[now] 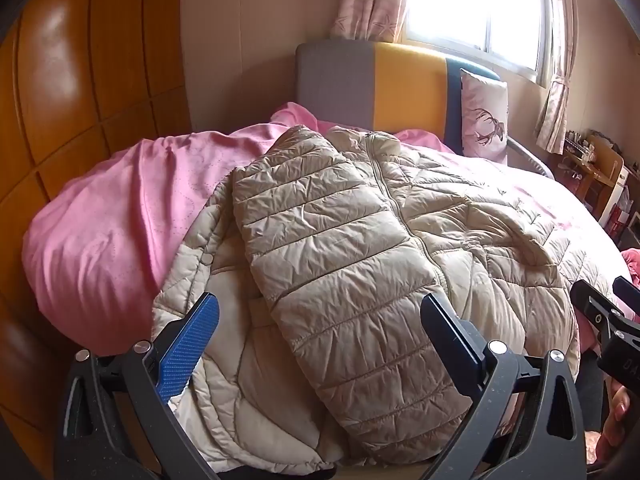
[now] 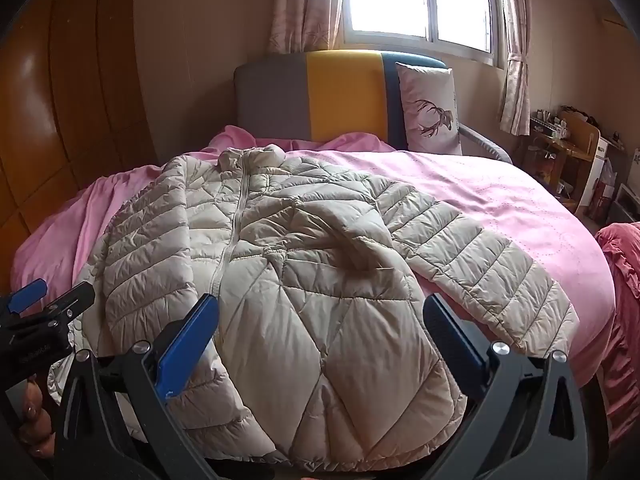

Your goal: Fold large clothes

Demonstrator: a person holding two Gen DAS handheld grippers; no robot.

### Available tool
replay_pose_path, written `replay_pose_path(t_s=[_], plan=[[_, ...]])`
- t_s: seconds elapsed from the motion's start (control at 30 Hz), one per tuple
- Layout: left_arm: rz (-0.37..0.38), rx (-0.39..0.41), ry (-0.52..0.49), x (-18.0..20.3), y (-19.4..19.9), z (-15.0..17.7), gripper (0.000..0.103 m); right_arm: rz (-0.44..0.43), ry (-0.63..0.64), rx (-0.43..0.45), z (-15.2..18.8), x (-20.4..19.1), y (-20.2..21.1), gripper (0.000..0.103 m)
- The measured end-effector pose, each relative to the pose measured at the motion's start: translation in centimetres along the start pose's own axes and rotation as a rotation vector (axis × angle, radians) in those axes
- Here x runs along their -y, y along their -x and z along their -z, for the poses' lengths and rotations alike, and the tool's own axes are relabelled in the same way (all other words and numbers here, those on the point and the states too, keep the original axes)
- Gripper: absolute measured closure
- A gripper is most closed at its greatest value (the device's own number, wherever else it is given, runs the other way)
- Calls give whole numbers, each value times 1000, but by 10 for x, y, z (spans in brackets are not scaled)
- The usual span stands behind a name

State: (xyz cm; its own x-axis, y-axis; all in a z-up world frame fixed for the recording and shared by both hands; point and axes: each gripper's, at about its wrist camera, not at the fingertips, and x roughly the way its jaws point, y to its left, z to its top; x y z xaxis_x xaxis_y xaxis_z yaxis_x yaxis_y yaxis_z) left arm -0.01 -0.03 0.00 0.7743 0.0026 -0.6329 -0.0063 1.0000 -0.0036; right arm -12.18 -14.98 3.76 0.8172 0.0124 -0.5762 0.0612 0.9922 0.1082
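A cream quilted puffer jacket (image 1: 340, 248) lies front up on the pink bed, zipper closed, collar toward the headboard. Its left sleeve (image 1: 320, 216) is folded across the chest. Its right sleeve (image 2: 472, 256) lies spread out to the right on the bedcover. My left gripper (image 1: 320, 320) is open and empty, hovering over the jacket's hem on the left side. My right gripper (image 2: 320, 320) is open and empty over the hem on the right side (image 2: 320, 320). Each gripper shows at the edge of the other's view: the right gripper (image 1: 608, 312) and the left gripper (image 2: 44, 304).
The pink bedcover (image 2: 500, 200) covers the bed, bunched at the left (image 1: 100, 232). A grey, yellow and blue headboard (image 2: 340, 96) and a deer-print pillow (image 2: 430, 112) stand behind. A wooden wardrobe (image 1: 60, 100) is at the left, a cluttered desk (image 2: 560, 152) at the right.
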Motion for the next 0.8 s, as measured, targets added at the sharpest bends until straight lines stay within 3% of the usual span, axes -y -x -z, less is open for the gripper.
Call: replay_pose_path(t_s=[0.8], plan=[[1,-10,8,-3,-4,3,3,1,4,-30,2,-2,-7,2]])
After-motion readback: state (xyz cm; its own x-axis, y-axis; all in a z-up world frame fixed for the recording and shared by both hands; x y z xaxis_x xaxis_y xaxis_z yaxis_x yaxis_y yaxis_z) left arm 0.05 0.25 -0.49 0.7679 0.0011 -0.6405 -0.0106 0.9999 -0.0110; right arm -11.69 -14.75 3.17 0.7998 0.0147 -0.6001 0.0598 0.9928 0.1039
